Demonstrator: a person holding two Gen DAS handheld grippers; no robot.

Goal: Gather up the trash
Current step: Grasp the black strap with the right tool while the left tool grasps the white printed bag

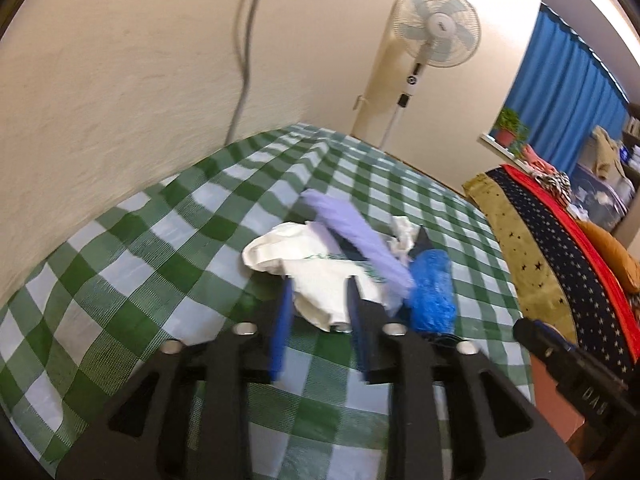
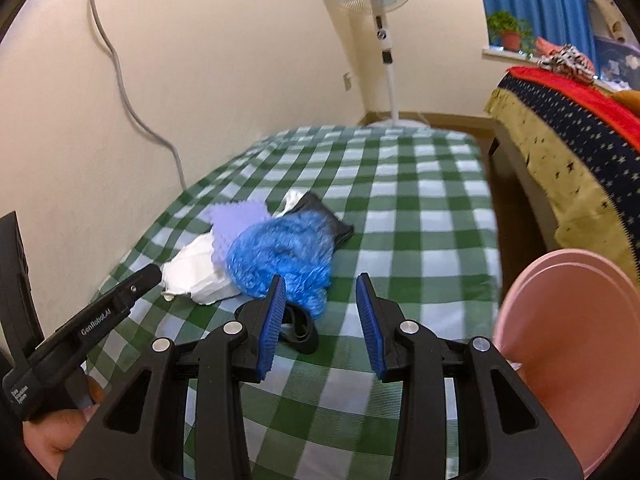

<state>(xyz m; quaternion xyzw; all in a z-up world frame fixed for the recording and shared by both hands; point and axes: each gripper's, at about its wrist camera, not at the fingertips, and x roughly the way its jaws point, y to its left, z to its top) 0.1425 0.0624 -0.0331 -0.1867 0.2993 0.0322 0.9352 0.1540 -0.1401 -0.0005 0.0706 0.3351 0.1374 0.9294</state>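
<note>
A pile of trash lies on the green-checked tablecloth [image 1: 120, 280]: crumpled white paper [image 1: 320, 276], a lilac cloth [image 1: 360, 236], a blue plastic cover [image 1: 434, 292], a small white tissue [image 1: 402, 234] and a black piece [image 2: 320, 210]. My left gripper [image 1: 318, 300] has its fingers on both sides of the white paper's near end, slightly apart. In the right wrist view the paper [image 2: 196, 276], lilac cloth [image 2: 236, 220] and blue cover [image 2: 280, 256] show too. My right gripper [image 2: 320, 304] is open and empty, just short of the blue cover, above a black band [image 2: 304, 330].
A pink bin [image 2: 572, 356] stands at the table's right edge. A bed with a star-patterned blanket [image 2: 568, 128] is on the right. A standing fan [image 2: 380, 20] is behind the table. A cream wall with a grey cable [image 2: 120, 80] runs along the left.
</note>
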